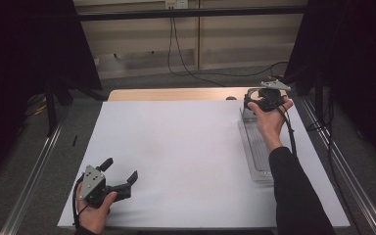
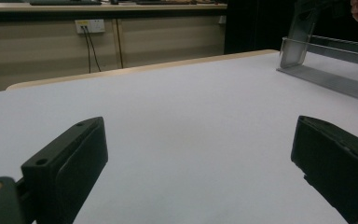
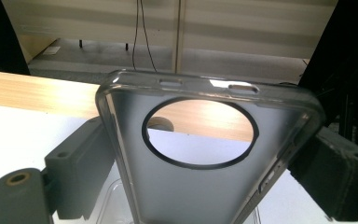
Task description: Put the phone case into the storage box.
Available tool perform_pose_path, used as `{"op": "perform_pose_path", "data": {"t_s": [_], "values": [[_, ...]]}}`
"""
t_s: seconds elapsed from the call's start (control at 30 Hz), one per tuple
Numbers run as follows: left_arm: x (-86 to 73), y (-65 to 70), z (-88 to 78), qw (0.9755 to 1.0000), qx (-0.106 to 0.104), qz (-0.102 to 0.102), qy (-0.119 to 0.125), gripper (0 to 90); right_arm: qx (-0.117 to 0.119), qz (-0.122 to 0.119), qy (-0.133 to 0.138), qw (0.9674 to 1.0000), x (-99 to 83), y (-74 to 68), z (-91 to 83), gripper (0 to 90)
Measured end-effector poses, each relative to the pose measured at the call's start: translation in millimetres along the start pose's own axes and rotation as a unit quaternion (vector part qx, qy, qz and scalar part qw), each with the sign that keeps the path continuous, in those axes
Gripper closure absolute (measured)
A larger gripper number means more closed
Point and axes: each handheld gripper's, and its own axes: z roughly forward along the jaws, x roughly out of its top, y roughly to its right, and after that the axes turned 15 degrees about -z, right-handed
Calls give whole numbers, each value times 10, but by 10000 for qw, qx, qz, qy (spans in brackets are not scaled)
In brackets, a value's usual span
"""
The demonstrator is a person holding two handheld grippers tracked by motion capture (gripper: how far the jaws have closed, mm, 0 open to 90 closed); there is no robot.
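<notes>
Since the case (image 3: 205, 163) is thin, clear, flexible plastic, likely light and slippery, it is best pinched on its side rims; it sits between the right gripper (image 3: 205, 182) jaws, which clamp those rims, above a tray (image 1: 257, 152). Left gripper (image 1: 122, 176) jaws wide, empty.

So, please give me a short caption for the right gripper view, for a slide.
Right gripper shut on a clear phone case, its round camera hole showing the table edge behind.
</notes>
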Motion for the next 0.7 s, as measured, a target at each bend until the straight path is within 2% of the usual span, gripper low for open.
{"op": "perform_pose_path", "data": {"t_s": [0.53,0.7], "values": [[-3,-7,0,10000,20,14,-26,35,-2,2,34,10000,6,12,61,109],[-1,-11,-3,10000,21,2,-14,35,-78,52,31,10000,5,12,82,109]]}}
